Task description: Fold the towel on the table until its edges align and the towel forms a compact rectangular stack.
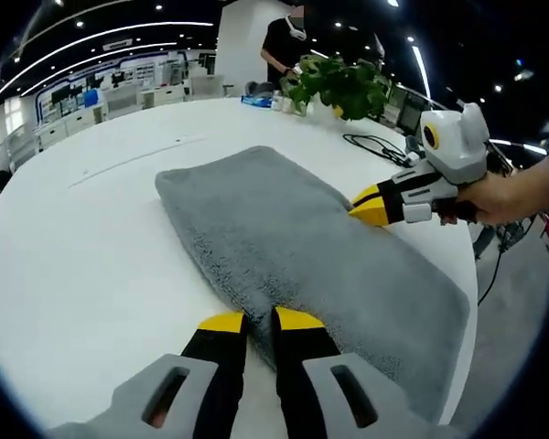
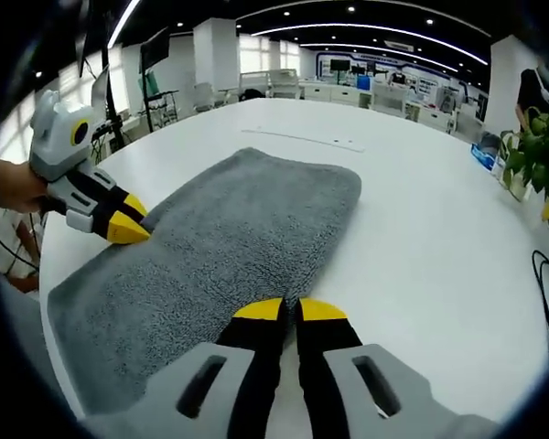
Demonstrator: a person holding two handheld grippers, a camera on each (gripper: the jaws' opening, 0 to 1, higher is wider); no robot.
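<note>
My left gripper (image 1: pixel 260 322) sits at one long edge of the grey towel (image 1: pixel 302 247), its jaws nearly together with a thin fold of cloth pinched between the yellow tips. The towel lies folded into a long strip on the round white surface (image 1: pixel 91 247), one end near the rim. Across it my right gripper (image 1: pixel 373 207) meets the opposite long edge; in the right gripper view those jaws (image 2: pixel 289 311) are likewise almost closed on the towel's edge. Beyond, a potted plant (image 1: pixel 343 87) stands at the far side, with a black cable (image 1: pixel 377 146) lying beside it.
</note>
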